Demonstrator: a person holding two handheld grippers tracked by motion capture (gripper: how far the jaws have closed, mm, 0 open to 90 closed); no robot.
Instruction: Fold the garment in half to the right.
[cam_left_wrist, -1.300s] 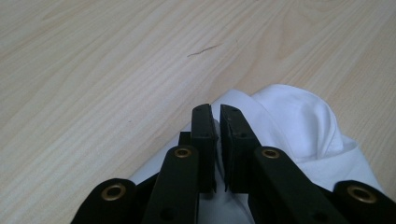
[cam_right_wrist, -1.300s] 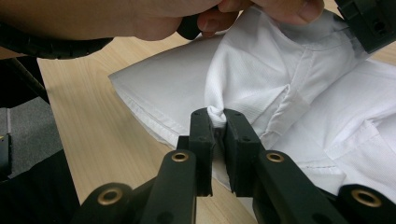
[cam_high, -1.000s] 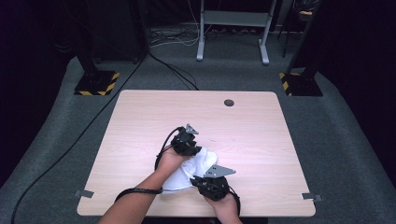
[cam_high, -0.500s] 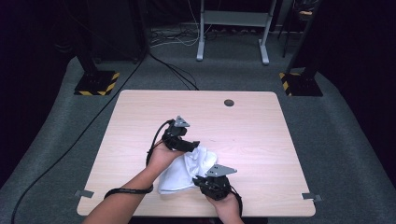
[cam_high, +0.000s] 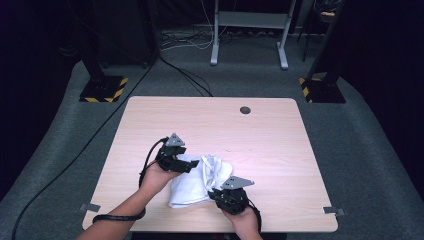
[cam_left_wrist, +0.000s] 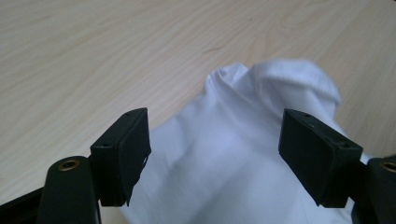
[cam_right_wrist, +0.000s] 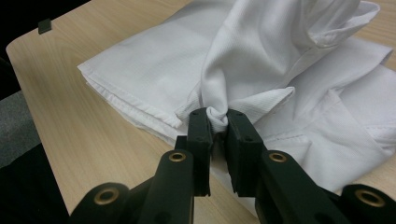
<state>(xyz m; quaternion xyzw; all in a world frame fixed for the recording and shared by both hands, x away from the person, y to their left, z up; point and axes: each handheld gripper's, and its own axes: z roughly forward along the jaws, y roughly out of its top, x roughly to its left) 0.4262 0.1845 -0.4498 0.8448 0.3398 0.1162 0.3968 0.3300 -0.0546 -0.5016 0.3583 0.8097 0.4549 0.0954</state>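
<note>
**One pinch holds the cloth, and it is a thin one**

One small bunched fold of the crumpled white cotton cloth (cam_right_wrist: 261, 70) sits clamped between the closed fingers of the right gripper (cam_right_wrist: 217, 122). That bite is shallow; any tug could slip it free. The left gripper (cam_left_wrist: 212, 149) hangs with fingers spread wide, cloth lying between them untouched, on the pale wooden table (cam_high: 280, 130). Its jaws have just been opening, and a second ago it sat further in over the cloth.
</note>
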